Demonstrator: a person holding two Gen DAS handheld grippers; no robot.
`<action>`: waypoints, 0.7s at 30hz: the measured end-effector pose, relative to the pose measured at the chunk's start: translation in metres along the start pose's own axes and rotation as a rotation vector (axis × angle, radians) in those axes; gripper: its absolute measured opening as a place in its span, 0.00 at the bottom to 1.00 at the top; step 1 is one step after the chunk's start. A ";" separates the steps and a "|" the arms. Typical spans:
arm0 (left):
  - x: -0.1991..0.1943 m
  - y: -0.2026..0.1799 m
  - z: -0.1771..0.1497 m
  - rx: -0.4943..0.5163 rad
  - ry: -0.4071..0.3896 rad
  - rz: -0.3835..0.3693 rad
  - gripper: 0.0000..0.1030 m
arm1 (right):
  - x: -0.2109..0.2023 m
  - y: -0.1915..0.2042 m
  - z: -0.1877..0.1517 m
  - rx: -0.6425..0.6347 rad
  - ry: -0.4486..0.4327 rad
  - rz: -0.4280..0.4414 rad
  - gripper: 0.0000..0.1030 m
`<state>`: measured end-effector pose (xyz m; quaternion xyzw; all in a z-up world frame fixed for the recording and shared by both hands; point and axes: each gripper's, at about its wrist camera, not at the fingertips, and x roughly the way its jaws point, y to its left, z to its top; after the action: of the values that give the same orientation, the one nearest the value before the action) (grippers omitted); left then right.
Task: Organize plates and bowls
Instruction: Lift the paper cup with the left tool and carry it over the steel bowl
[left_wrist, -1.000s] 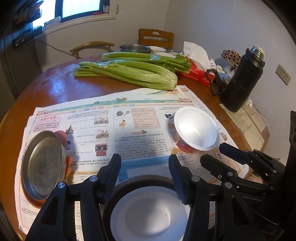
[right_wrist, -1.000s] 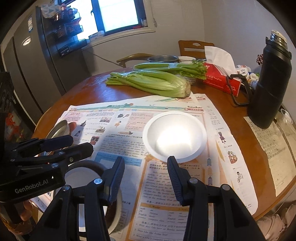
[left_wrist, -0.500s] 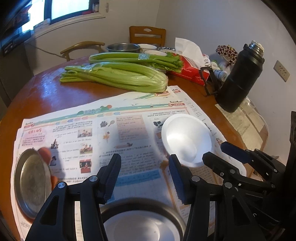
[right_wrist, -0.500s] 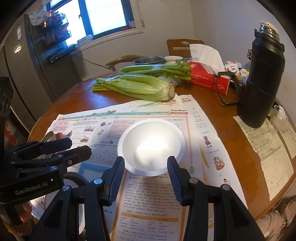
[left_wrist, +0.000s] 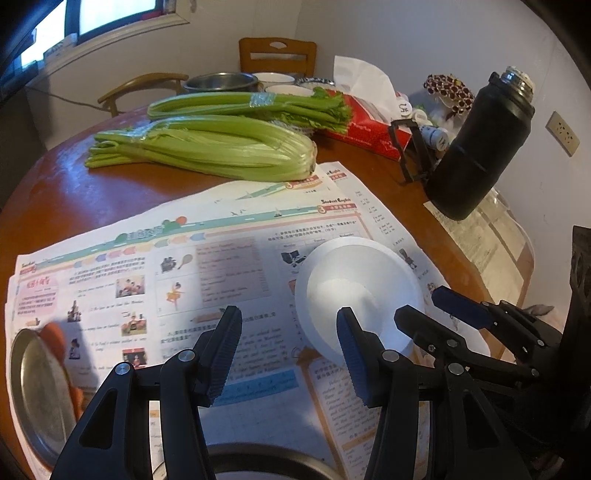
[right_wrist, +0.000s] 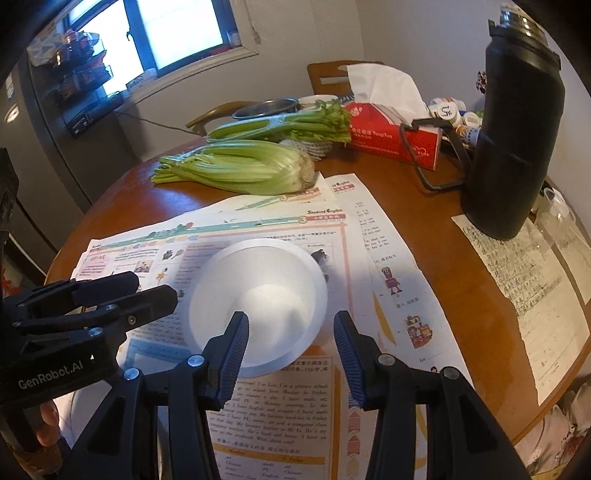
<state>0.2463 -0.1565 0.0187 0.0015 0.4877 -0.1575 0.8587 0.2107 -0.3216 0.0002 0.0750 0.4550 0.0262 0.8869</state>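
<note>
The white bowl (right_wrist: 258, 302) on the newspaper (right_wrist: 388, 295) has been drawn nearer to the wide-open, empty right gripper (right_wrist: 291, 350), so a grasp seems imminent, while the left gripper (left_wrist: 288, 350) is likewise held open

My left cam only caught a sliver of the dark-rimmed plate (left_wrist: 266, 459) at the bottom edge, the rest cut off below my jaws. The metal plate (left_wrist: 35, 391) got clipped at the left edge too, with something orange beside it too blurry to name. My right gripper (left_wrist: 413, 308) covered the near rim of the white bowl (left_wrist: 354, 280). Newspaper (right_wrist: 284, 417) print was too small to read. The bowls behind the celery (right_wrist: 255, 166) were mostly hidden.
</note>
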 end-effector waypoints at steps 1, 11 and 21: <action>0.003 -0.001 0.001 0.001 0.006 0.000 0.54 | 0.002 -0.001 0.000 0.003 0.002 0.001 0.46; 0.025 0.001 0.008 -0.007 0.048 0.002 0.54 | 0.026 -0.006 0.001 -0.001 0.060 0.018 0.46; 0.042 0.008 0.012 -0.027 0.092 0.003 0.54 | 0.045 0.006 -0.003 -0.054 0.118 0.054 0.46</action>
<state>0.2784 -0.1625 -0.0118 -0.0022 0.5286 -0.1494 0.8356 0.2351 -0.3106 -0.0369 0.0615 0.5035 0.0666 0.8592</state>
